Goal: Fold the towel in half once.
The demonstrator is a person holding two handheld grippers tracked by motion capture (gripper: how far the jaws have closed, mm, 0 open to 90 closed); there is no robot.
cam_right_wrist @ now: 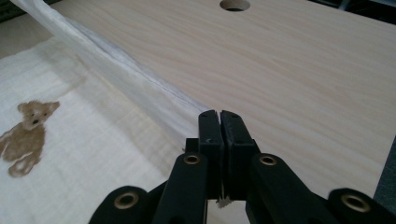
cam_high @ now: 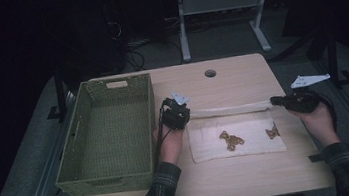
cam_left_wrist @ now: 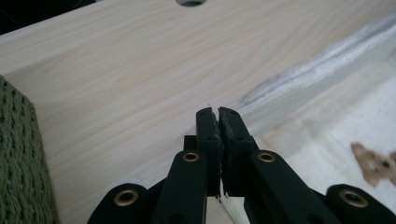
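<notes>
One green basket [cam_high: 106, 131] beside cloth [cam_high: 238, 138]

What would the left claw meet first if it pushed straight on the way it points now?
Probably nothing close: ahead of the left claw, shut on the cloth, lies bare table, with the round hole far off.

Both forearms are coming in from the bottom of the high view. The left hand [cam_high: 170, 146] is holding the left gripper [cam_high: 184, 111] near the frame's centre, jaws pressed together on a thin edge of cloth [cam_left_wrist: 299, 79]. The right gripper [cam_high: 274, 100] (at the right) is pinching it likewise, jaws pointing left.
</notes>
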